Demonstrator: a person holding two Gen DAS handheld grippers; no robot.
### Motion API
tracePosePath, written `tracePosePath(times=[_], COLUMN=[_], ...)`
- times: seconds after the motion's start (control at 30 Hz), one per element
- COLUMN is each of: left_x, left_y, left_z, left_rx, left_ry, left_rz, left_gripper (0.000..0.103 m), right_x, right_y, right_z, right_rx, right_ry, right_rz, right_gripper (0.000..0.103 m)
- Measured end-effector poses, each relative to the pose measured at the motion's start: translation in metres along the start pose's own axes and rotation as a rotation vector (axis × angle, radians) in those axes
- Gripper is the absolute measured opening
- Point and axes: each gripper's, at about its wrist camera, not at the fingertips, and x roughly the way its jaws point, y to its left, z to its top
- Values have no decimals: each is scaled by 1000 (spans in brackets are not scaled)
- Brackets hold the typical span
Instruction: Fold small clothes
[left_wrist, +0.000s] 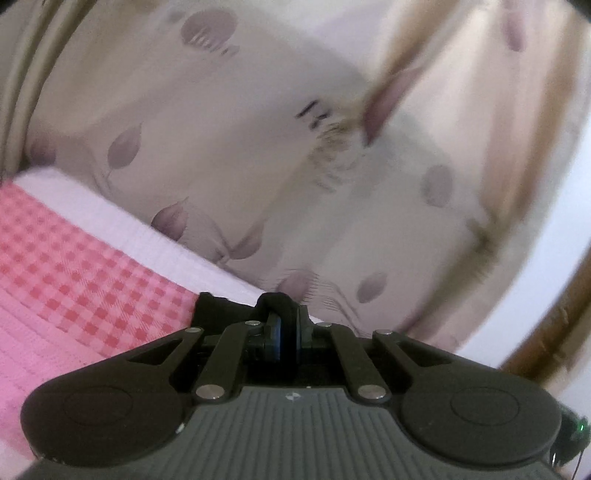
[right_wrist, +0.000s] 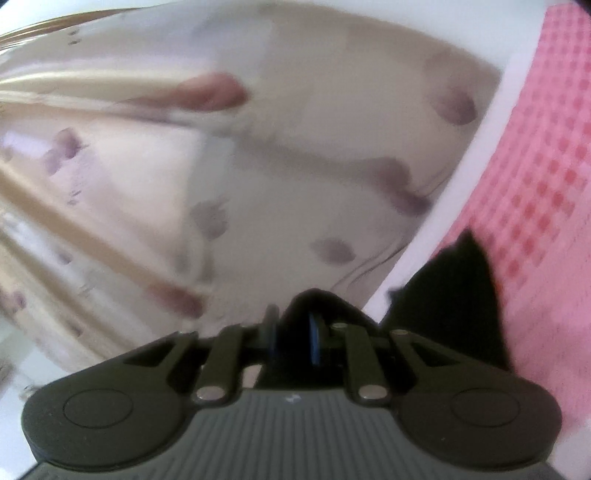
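- The left gripper (left_wrist: 283, 325) is clamped on a fold of black cloth (left_wrist: 218, 314) — the fabric bunches up over the blue-edged pads, which sit pressed together with the cloth between them.
- More of that black garment spreads to the left of the fingers, lying over a pink checked blanket (left_wrist: 74, 266) with a pale border.
- Behind it hangs a cream curtain with mauve leaf prints (left_wrist: 207, 155), smeared by motion blur.
- The right gripper (right_wrist: 300, 334) is likewise closed on the black cloth (right_wrist: 461, 288) — a dark ridge of it rises between the jaws, and a larger flap trails to the right.
- That flap rests against the pink checked blanket (right_wrist: 546, 184), beside its white edge.
- The leaf-print curtain (right_wrist: 295, 147) fills the rest of the right view, also blurred.
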Motion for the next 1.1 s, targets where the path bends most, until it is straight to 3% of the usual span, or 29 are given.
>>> tracePosePath(times=[0.13,0.23,0.3,0.37,0.43,0.47,0.5,0.53,0.6,0.67,0.77,0.83,0.87,0.93,1.0,1.1], left_x=[50,77,87,93,90,83,73,68,60,49,33,25,24,28,36,61], left_y=[13,21,25,29,31,31,32,33,33,31,14,5,2,-2,-3,-6], left_z=[1,-2,-4,-4,0,3,5,9,19,21,5,-15,-25,-46,-59,-66], left_rx=[-31,-18,-9,-6,-22,-40,-60,-66,-58,-17,129,204,222,258,273,271], left_ry=[31,46,29,10,-52,-114,-193,-218,-186,-136,13,114,166,267,325,407], left_rz=[61,87,90,85,116,114,95,76,68,46,-23,-73,-87,-99,-95,-111], left_gripper=[8,8,12,30,94,101,103,103,102,102,94,83,80,65,64,64], right_x=[39,60,70,74,65,57,50,43,31,32,56,73,82,100,120,140], right_y=[-38,-64,-70,-67,-65,-62,-55,-45,-23,-1,23,28,29,32,33,34], right_z=[15,20,22,23,21,18,13,7,-12,-38,-88,-111,-119,-133,-145,-149], right_rx=[47,89,36,-46,-50,-57,-94,-154,-289,-455,-757,-852,-886,-934,-991,-1011], right_ry=[-21,-35,-43,-53,-98,-115,-117,-109,-38,112,322,407,439,501,548,587], right_rz=[-93,-106,-145,-176,-150,-107,-89,-85,-66,-81,-247,-280,-300,-331,-392,-409], right_gripper=[16,18,19,19,21,23,31,36,38,38,38,38,38,37,38,37])
